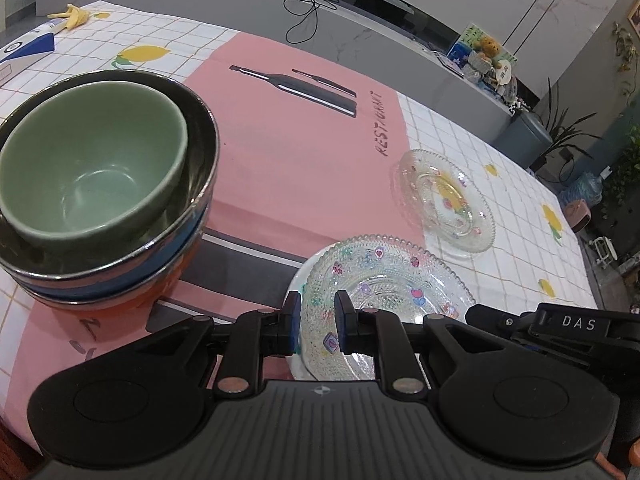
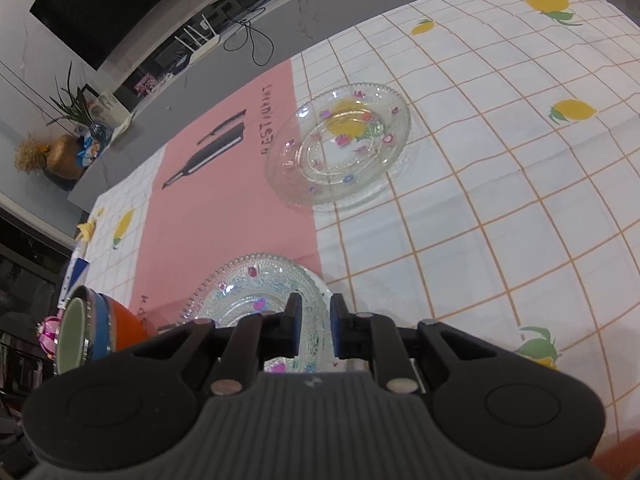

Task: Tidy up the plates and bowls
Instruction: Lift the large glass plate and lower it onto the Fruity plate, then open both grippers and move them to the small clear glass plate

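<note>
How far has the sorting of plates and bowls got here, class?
Done: the green bowl sits nested in the stacked bowls. In hand: both the left gripper and right gripper pinch the near glass plate. Left: the far glass plate lies apart, unstacked.

From my left wrist view: bowl stack [image 1: 104, 200] sits on the surface [image 1: 500, 168] at left, smallest bowl [image 1: 88, 160] nested on top inside the wider ones. Near plate [image 1: 380, 292] lies right of the stack, close in, on top of another plate whose rim shows under it. Left hand-held gripper [image 1: 316, 320] straddles its left rim, right hand-held gripper [image 2: 315, 326] its right rim; both narrow, glass between the fingers. Far plate [image 1: 444, 200] lies behind and right of the near one, apart from it, straddling the placemat [image 1: 288, 152] edge. Placemat runs under the stack and the near plate. Banana peel [image 1: 74, 16] at the far left edge. Counter [image 1: 360, 32] behind the surface.
</note>
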A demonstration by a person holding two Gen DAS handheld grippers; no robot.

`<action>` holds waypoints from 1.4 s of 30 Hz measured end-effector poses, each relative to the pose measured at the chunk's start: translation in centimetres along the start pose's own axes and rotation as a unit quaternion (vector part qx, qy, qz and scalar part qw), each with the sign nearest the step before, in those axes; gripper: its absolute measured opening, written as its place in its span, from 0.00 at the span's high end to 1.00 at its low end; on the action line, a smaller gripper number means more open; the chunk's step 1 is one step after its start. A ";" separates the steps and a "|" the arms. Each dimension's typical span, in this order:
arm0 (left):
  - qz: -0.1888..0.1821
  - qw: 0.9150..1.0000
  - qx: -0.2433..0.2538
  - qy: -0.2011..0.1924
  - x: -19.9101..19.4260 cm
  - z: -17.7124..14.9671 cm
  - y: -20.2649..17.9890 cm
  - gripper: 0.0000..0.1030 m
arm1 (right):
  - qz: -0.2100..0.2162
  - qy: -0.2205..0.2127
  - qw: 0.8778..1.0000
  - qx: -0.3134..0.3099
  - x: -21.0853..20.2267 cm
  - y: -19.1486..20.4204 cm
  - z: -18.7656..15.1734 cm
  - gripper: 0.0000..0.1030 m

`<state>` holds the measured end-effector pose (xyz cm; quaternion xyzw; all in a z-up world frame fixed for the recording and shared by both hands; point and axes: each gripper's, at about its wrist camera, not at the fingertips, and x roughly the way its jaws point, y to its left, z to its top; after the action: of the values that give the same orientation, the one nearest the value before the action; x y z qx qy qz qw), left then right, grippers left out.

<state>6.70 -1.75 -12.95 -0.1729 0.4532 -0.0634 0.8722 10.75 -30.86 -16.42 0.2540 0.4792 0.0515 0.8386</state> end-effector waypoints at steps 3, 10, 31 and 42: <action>0.006 1.000 0.000 0.002 0.2 0.0 0.2 0.81 | 0.000 0.004 1.000 -0.006 0.5 0.2 -0.3 0.86; 0.025 0.999 0.028 0.000 0.8 -0.3 -0.4 0.81 | -0.005 0.000 1.000 -0.015 0.8 0.3 -0.6 0.85; 0.053 0.997 0.057 0.004 1.2 -0.5 -1.3 0.82 | -0.029 -0.027 0.997 -0.061 0.5 1.4 -1.2 0.76; 0.064 0.994 0.082 -0.040 -0.8 -0.1 -3.2 0.71 | -0.047 -0.041 0.997 -0.045 -0.2 1.0 -1.0 0.52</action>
<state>6.24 -4.57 -11.22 -0.0743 0.4212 -0.0375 0.9031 9.97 -29.64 -16.23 0.1949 0.4528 0.0230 0.8698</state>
